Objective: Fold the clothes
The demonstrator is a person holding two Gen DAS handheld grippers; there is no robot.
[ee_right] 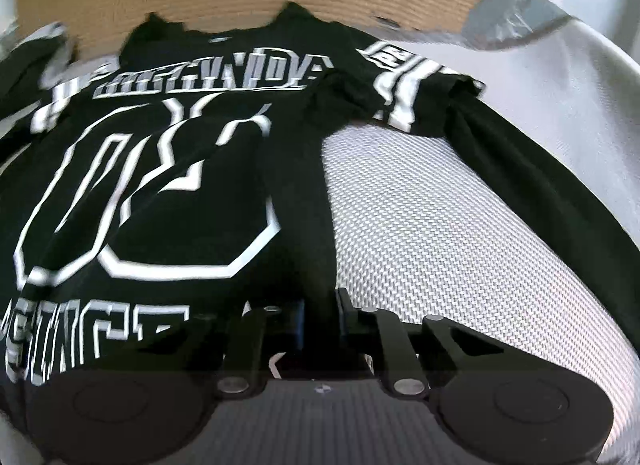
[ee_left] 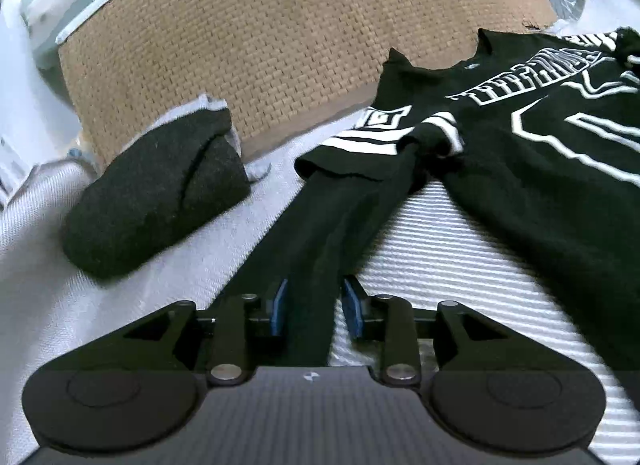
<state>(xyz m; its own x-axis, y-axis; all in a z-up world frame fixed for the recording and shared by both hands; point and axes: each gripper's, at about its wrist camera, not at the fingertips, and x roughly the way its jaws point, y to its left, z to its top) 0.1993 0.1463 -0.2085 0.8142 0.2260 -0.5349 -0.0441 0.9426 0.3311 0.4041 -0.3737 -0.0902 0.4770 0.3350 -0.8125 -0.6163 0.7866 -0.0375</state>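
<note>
Left wrist view shows the left gripper (ee_left: 314, 307) clamped on the black sleeve (ee_left: 320, 225) of the black jersey (ee_left: 540, 169), which lies spread on the white woven bedcover (ee_left: 440, 265) toward two o'clock. A folded dark garment (ee_left: 156, 197) sits at ten o'clock, near the tan headboard (ee_left: 280, 45). Right wrist view has the right gripper (ee_right: 322, 313) pinching the jersey's side edge (ee_right: 316, 225) at twelve o'clock.
</note>
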